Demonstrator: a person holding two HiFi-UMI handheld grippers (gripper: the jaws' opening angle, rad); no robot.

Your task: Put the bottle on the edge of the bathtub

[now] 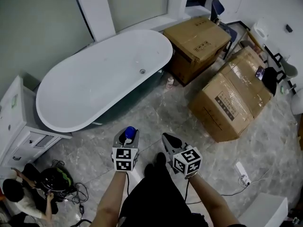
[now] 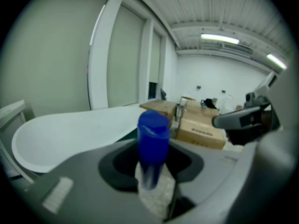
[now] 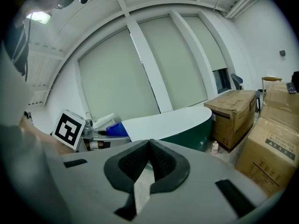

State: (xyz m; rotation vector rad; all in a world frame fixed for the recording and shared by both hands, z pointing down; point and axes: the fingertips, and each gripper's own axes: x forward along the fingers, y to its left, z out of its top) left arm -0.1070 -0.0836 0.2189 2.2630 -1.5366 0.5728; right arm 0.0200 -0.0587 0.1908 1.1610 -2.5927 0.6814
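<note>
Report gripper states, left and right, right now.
Left gripper: closed on the bottle.
Right gripper: shut, nothing between the jaws.

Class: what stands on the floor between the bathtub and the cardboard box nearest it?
A small pale bottle, between bathtub and cardboard box; head view and right gripper view show it.

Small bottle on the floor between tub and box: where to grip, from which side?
Probably the small bottle mid-body, below its cap, coming in level from the open floor. It stands upright in the gap between the cardboard box and the bathtub.
</note>
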